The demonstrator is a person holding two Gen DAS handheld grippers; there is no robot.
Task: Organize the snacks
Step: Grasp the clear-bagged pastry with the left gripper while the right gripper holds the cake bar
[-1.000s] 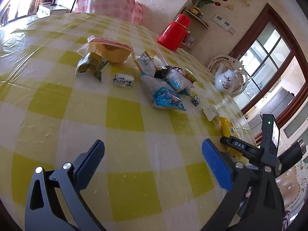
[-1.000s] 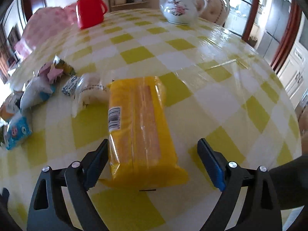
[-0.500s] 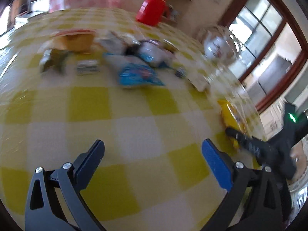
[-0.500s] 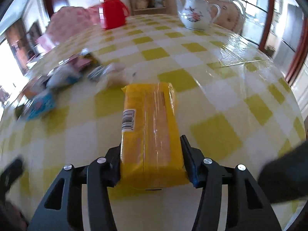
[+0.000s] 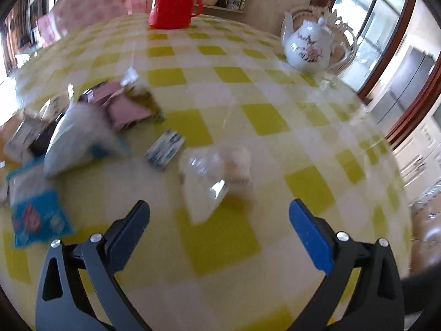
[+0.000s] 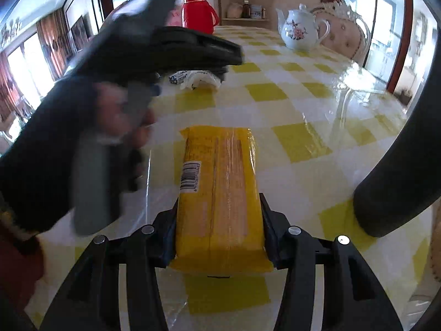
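the long yellow plastic-wrapped biscuit packet (image 6: 220, 193) lies lengthwise on the yellow-and-white checked tablecloth (image 6: 289, 96), barcode sticker facing up, and the right gripper (image 6: 219, 215) is clamped on its near end, both black fingers pressed against the wrapper's sides. a second ago those fingers stood wide apart on either side of the packet; half a second ago they had just closed on it, and the hold is unchanged.

the left gripper (image 5: 219, 220) has its fingers spread wide with nothing between them. a second ago it looked at the whole snack cluster from farther back; now it has swung round and come closer, so the clear plastic-wrapped pale bun (image 5: 217, 173) sits just ahead of its open fingers, with the small blue-and-white printed sachet (image 5: 165, 149) just beside it. the white pillow bag with blue trim (image 5: 80, 140) and the flat blue snack pouch (image 5: 35, 215) lie to the left, blurred.

in the right wrist view the left gripper's dark body now crosses the upper left, blurred. the red plastic jug (image 5: 173, 0) and white floral teapot (image 5: 307, 47) stand at the table's far side.
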